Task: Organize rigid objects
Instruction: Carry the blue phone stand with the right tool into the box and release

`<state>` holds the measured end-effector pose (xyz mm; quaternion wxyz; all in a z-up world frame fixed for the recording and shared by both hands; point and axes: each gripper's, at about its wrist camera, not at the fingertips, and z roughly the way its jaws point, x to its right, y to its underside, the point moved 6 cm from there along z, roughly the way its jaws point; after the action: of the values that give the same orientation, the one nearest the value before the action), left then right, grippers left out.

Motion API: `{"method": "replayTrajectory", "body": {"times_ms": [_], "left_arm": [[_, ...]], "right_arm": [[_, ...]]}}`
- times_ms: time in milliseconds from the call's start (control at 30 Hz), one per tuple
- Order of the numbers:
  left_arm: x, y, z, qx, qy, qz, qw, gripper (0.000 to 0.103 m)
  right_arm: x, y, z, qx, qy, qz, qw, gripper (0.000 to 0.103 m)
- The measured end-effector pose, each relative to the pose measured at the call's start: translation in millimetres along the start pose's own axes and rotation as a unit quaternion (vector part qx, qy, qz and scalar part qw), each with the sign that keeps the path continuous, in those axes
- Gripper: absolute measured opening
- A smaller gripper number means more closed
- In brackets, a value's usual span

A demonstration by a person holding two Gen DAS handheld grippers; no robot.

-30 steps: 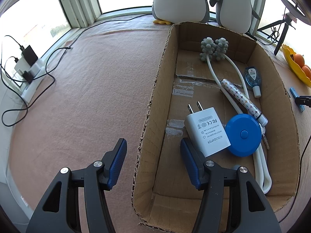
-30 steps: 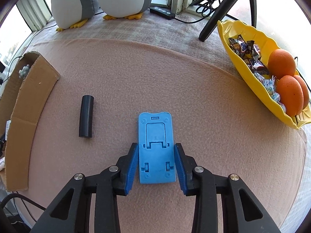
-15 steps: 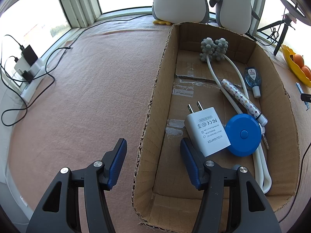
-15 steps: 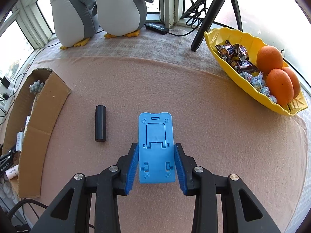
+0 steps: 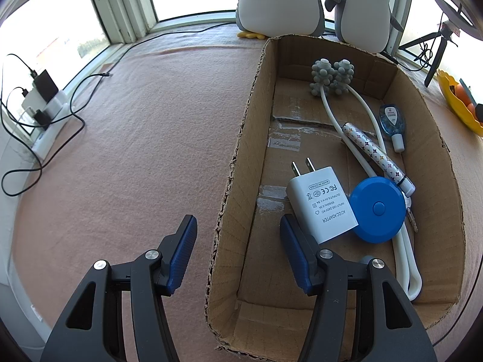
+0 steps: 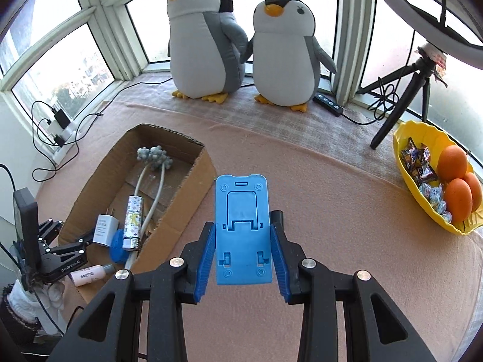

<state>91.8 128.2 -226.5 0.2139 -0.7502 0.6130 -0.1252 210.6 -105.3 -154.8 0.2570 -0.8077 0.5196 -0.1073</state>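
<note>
My right gripper (image 6: 243,241) is shut on a blue plastic phone stand (image 6: 241,220) and holds it above the pink cloth, right of the cardboard box (image 6: 187,199). My left gripper (image 5: 238,235) stands open astride the box's left wall (image 5: 238,150), its pads clear of the cardboard; the right wrist view shows it (image 6: 69,250) at the box's near end. In the box lie a white plug adapter (image 5: 320,205), a round blue tape measure (image 5: 377,208), a patterned tube (image 5: 374,154), a white massager with grey knobs (image 5: 332,78) and a small blue bottle (image 5: 392,120).
Two plush penguins (image 6: 205,39) sit at the back by the window. At the right are a yellow bowl (image 6: 422,211) of oranges and sweets and a black tripod (image 6: 401,102). A power strip with cables (image 5: 45,105) lies far left.
My right gripper has risen with the blue stand and swung left, bringing the box and penguins into its view. The black cylinder on the cloth has dropped out of plain sight. The left gripper is still.
</note>
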Motion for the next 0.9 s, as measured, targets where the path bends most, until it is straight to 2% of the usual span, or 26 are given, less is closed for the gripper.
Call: {"method": "replayTrajectory", "body": {"times_ms": [467, 667, 900], "left_arm": [[2, -1, 0, 0.001, 0.0, 0.0, 1.0, 0.058], [2, -1, 1, 0.001, 0.001, -0.002, 1.0, 0.058], [2, -1, 1, 0.001, 0.002, -0.002, 1.0, 0.058]], "right_arm": [[-78, -15, 21, -0.001, -0.033, -0.045, 0.998, 0.033], [-112, -13, 41, -0.013, -0.037, -0.069, 0.997, 0.033], [-128, -11, 53, -0.02, -0.026, -0.091, 0.995, 0.033]]}}
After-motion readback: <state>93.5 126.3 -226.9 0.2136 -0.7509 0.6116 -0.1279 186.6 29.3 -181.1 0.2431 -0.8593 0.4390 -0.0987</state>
